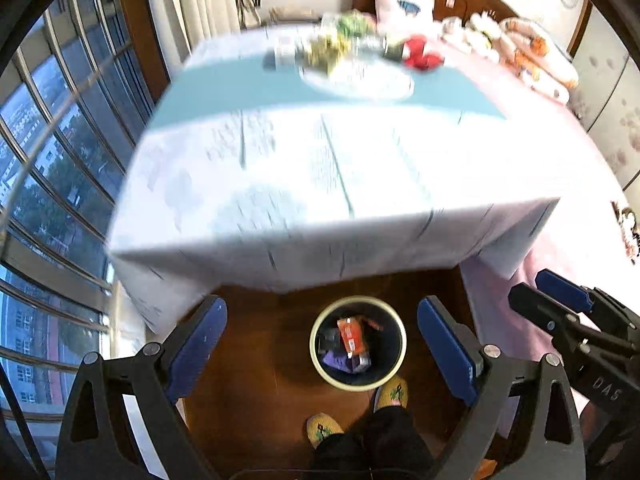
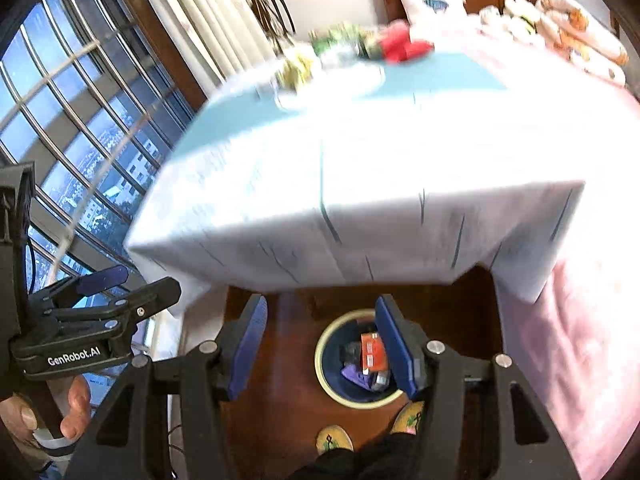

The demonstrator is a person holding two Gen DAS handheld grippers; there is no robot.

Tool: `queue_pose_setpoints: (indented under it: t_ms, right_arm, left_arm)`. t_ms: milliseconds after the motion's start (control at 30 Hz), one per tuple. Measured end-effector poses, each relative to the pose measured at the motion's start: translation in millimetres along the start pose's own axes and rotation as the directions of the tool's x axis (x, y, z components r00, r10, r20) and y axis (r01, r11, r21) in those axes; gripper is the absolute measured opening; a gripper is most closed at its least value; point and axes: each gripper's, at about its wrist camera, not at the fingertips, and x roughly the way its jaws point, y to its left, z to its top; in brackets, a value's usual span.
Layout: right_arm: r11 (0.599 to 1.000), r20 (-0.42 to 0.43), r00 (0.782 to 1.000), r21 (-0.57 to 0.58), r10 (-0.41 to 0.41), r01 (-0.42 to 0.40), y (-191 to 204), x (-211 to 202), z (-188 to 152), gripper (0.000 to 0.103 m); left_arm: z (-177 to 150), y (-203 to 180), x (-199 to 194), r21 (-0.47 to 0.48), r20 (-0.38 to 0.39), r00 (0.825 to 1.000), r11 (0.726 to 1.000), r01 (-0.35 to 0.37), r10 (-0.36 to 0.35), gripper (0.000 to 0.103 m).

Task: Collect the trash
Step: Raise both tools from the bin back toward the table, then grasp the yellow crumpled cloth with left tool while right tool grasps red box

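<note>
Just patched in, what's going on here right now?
A person stands over a round waste bin on the wooden floor, holding a gripper in each hand. The left gripper and the right gripper are both open and empty. The bin already holds an orange packet and purple wrappers. On the cloth-covered table behind it, a plate with blurred items remains.

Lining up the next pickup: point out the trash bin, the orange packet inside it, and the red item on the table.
Trash bin (image 1: 320, 368), left wrist view, cream rim.
Orange packet (image 1: 352, 338), left wrist view, its face.
Red item (image 2: 400, 46), right wrist view, its middle.
</note>
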Motion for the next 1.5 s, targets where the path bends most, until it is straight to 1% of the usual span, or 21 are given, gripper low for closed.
queue_pose_setpoints:
  t_ms: [67, 167, 267, 367, 533, 633, 700, 767, 867, 933, 1000, 1033, 1067, 1100, 1167, 1267, 1333, 1367, 1400, 1500]
  right_arm:
    - [1.000, 0.032, 0.999, -0.010, -0.007, 0.007, 8.3, -21.4, 16.2, 0.057]
    - [1.000, 0.088, 0.996, -0.024, -0.005, 0.007, 22.0, -47.8, 39.6, 0.057]
    - [0.999, 0.145, 0.989, -0.041, 0.001, 0.005, 33.0, -71.4, 60.3, 0.057]
    - [0.999, 0.186, 0.982, -0.047, 0.003, 0.006, 39.1, -86.3, 78.9, 0.057]
    - [0.999, 0.231, 0.973, -0.044, 0.009, 0.002, 43.0, -97.3, 112.5, 0.057]
    - [0.999, 0.237, 0.972, -0.038, 0.007, 0.002, 39.5, -97.3, 132.6, 0.057]
    - [0.999, 0.235, 0.972, -0.032, 0.024, -0.017, 32.8, -91.4, 153.0, 0.057]
    - [0.999, 0.230, 0.973, -0.029, 0.039, -0.033, 25.0, -84.7, 169.7, 0.057]
    - [0.998, 0.225, 0.973, -0.029, 0.053, -0.048, 7.6, -67.6, 204.5, 0.057]
    - [0.998, 0.216, 0.975, -0.043, 0.057, -0.048, -6.2, -52.0, 231.2, 0.057]
    - [0.997, 0.203, 0.977, -0.050, 0.067, -0.058, -20.9, -35.9, 254.5, 0.057]
    - [0.997, 0.184, 0.980, -0.044, 0.073, -0.066, -34.1, -21.8, 272.2, 0.057]
    - [0.997, 0.169, 0.983, -0.035, 0.073, -0.069, -43.4, -12.7, 282.5, 0.057]
    - [0.997, 0.148, 0.986, -0.020, 0.076, -0.074, -54.7, -1.0, 294.8, 0.057]
    - [0.995, 0.098, 0.991, 0.023, 0.094, -0.097, -82.2, 26.7, 320.0, 0.057]
    - [0.991, 0.017, 0.995, 0.084, 0.100, -0.101, -117.8, 70.8, 350.5, 0.060]
    - [0.988, -0.022, 0.994, 0.118, 0.105, -0.102, -135.3, 98.6, 366.1, 0.061]
    - [0.985, -0.041, 0.993, 0.135, 0.112, -0.105, -143.6, 114.0, 373.9, 0.063]
    - [0.983, -0.060, 0.991, 0.151, 0.116, -0.106, -150.5, 127.9, 379.9, 0.065]
    - [0.975, -0.130, 0.985, 0.206, 0.111, -0.082, -168.0, 171.9, 394.7, 0.070]
  left_arm:
    - [12.3, 2.9, -23.8, -0.003, 0.037, 0.999, 1.000, 0.010, -0.010, 0.095]
    - [27.8, 8.0, -48.7, -0.002, 0.096, 0.995, 1.000, 0.016, -0.016, 0.095]
    - [47.9, 11.0, -77.6, -0.004, 0.167, 0.986, 1.000, 0.018, -0.017, 0.095]
    - [63.0, 12.9, -91.1, -0.008, 0.220, 0.975, 1.000, 0.012, -0.010, 0.095]
    - [91.5, 12.5, -106.5, -0.010, 0.272, 0.962, 1.000, 0.005, -0.002, 0.095]
    - [111.0, 9.5, -105.1, -0.015, 0.299, 0.954, 0.999, -0.031, 0.034, 0.095]
    - [123.7, 8.9, -98.5, -0.029, 0.310, 0.949, 0.998, -0.051, 0.058, 0.095]
    - [140.4, 7.7, -86.2, -0.043, 0.299, 0.951, 0.997, -0.062, 0.072, 0.095]
    - [169.8, 2.9, -59.3, -0.061, 0.250, 0.966, 0.997, -0.045, 0.059, 0.095]
    - [192.8, -2.9, -36.7, -0.075, 0.227, 0.972, 0.996, -0.043, 0.059, 0.095]
    - [215.7, -10.3, -11.8, -0.091, 0.201, 0.977, 0.994, -0.057, 0.075, 0.095]
    - [229.5, -14.3, 4.3, -0.103, 0.177, 0.981, 0.992, -0.066, 0.084, 0.095]
    - [239.4, -16.7, 16.9, -0.111, 0.159, 0.983, 0.991, -0.072, 0.089, 0.095]
    - [256.6, -20.9, 38.6, -0.124, 0.126, 0.987, 0.989, -0.079, 0.095, 0.095]
    - [279.6, -27.6, 71.8, -0.131, 0.080, 0.992, 0.987, -0.088, 0.099, 0.095]
    - [307.9, -37.1, 118.5, -0.129, 0.027, 0.992, 0.985, -0.115, 0.120, 0.095]
    - [327.0, -43.5, 151.9, -0.124, -0.005, 0.990, 0.983, -0.138, 0.138, 0.095]
    - [333.0, -45.1, 162.5, -0.120, -0.017, 0.989, 0.982, -0.146, 0.145, 0.095]
    - [341.2, -46.2, 179.7, -0.116, -0.038, 0.986, 0.980, -0.163, 0.160, 0.095]
    - [354.8, -45.0, 214.2, -0.117, -0.093, 0.977, 0.973, -0.200, 0.190, 0.095]
